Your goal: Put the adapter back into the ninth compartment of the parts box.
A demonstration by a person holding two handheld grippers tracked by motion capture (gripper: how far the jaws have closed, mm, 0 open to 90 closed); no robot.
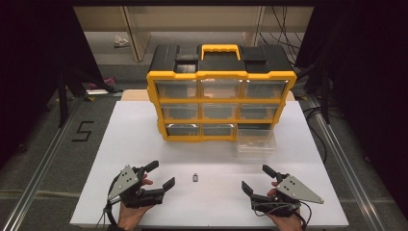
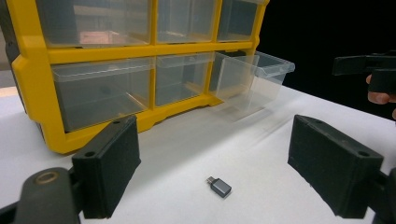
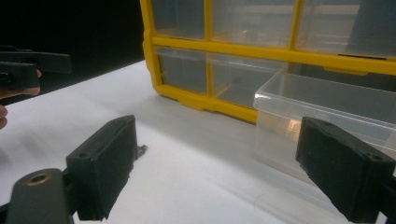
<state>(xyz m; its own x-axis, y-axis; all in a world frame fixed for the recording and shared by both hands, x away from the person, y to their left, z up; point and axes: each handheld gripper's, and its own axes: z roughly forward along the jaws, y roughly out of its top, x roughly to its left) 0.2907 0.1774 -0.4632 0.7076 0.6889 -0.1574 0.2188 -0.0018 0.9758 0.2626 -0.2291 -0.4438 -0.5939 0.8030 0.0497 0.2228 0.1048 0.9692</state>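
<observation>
In the lower left of the high view, the left gripper (image 1: 160, 174) has its black jaws spread wide with nothing between them. The right gripper (image 1: 256, 177), lower right, is likewise spread and empty. Between the two, low in the centre of the white table (image 1: 144, 125), lies a small grey metal adapter (image 1: 195, 177), apart from both. Further up stands a yellow-framed organiser of clear drawers (image 1: 221, 98); one clear plastic drawer (image 1: 256, 140) is pulled out at its lower right corner.
</observation>
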